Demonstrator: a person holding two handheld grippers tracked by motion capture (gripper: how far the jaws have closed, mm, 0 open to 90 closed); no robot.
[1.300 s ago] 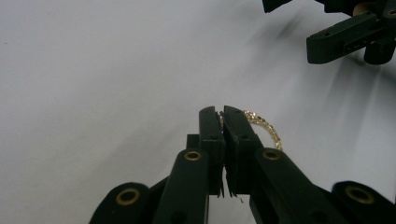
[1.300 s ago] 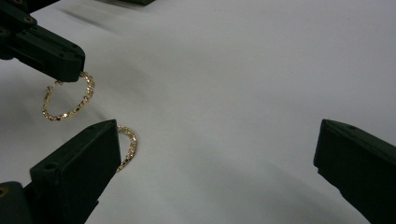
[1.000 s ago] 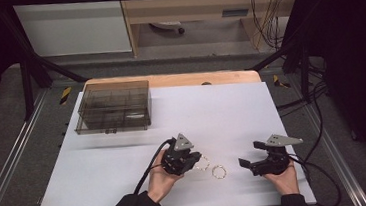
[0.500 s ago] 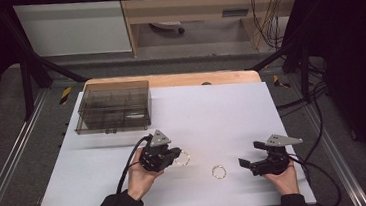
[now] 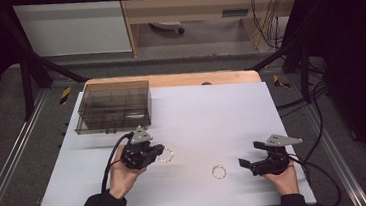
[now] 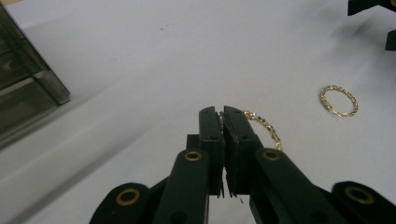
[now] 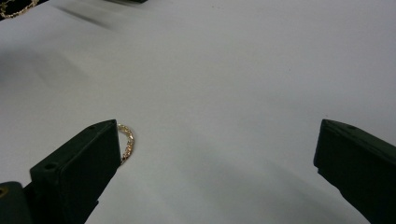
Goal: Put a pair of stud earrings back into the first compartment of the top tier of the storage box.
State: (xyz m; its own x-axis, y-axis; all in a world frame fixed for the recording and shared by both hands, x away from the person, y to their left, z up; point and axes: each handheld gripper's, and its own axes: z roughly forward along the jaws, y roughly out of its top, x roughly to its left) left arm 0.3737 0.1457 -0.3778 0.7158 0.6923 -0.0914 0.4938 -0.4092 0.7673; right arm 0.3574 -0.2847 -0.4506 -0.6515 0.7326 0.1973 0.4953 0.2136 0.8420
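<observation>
My left gripper (image 5: 159,150) (image 6: 222,112) is shut on a gold chain bracelet (image 5: 166,156) (image 6: 268,128), which trails from the jaw tips just over the white table (image 5: 202,116). A second gold bracelet (image 5: 219,171) (image 6: 339,100) lies flat on the table between the two grippers. My right gripper (image 5: 250,154) (image 7: 218,128) stands open at the front right with nothing between its jaws. That second bracelet (image 7: 127,140) peeks out beside its left jaw.
A smoky see-through compartment box (image 5: 113,106) (image 6: 23,88) stands at the back left of the table, just beyond the left gripper. A cable trails from each gripper toward the table's front edge.
My left gripper has moved left and a little toward the box, carrying one bracelet away from the other, which stays where it lay. The right gripper has not moved.
</observation>
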